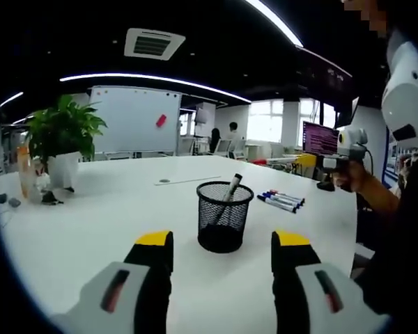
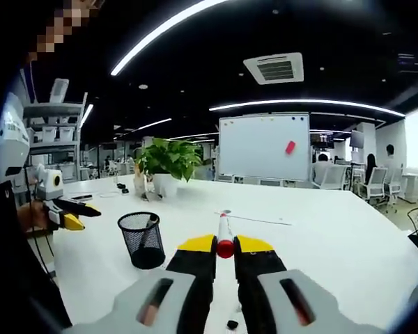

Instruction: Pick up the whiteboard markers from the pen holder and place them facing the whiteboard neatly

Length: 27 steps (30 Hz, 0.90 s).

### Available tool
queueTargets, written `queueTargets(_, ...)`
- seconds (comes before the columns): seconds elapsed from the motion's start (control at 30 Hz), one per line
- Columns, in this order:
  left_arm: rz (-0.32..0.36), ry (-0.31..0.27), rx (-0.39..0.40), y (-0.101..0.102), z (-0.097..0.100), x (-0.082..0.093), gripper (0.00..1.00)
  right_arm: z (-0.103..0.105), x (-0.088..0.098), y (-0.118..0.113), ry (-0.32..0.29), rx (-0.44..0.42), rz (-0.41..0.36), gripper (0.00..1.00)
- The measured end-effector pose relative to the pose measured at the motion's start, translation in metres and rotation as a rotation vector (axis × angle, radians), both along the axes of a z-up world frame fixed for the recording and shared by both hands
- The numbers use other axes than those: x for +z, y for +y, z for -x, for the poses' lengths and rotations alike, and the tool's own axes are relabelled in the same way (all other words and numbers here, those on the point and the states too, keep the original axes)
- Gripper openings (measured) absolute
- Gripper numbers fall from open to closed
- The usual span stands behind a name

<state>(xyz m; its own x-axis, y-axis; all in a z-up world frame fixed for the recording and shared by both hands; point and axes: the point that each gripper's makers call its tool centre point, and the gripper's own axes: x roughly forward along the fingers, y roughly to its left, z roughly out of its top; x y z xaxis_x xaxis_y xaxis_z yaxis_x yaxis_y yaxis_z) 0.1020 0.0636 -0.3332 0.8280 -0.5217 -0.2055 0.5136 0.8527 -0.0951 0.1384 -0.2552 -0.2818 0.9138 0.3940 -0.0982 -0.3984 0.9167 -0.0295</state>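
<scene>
Lengthwise, marker (image 2: 224, 236) toward whiteboard (image 2: 263, 147)

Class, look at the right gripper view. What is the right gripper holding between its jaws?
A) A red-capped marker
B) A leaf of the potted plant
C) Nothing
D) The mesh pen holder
A: the right gripper is shut on a red-capped marker that points toward the whiteboard, while the mesh pen holder stands apart on the table.

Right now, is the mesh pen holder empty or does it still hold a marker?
Not empty. The pen holder stands upright with one marker leaning out over its rim.
</scene>
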Motion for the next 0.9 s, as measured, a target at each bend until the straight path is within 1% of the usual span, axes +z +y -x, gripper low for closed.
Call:
queueTargets(0.23, 0.001, 0.008, 0.000, 0.001, -0.002, -0.002, 0.57, 0.000, 0.001, -0.021, -0.001, -0.056, -0.005, 0.13)
queueTargets(0.4, 0.001, 0.011, -0.004, 0.000, -0.004, -0.003, 0.57, -0.002, 0.005, -0.029, -0.014, -0.084, -0.014, 0.13)
queueTargets(0.57, -0.004, 0.014, -0.010, -0.002, -0.004, -0.005, 0.57, -0.002, 0.004, -0.035, -0.014, -0.102, -0.008, 0.13)
queueTargets(0.73, -0.003, 0.016, -0.006, -0.001, -0.004, -0.005, 0.57, -0.003, 0.003, -0.048, -0.013, -0.135, -0.002, 0.13)
queueTargets(0.9, 0.000, 0.018, -0.001, 0.000, -0.004, -0.005, 0.57, -0.002, 0.007, -0.062, -0.021, -0.162, 0.000, 0.13)
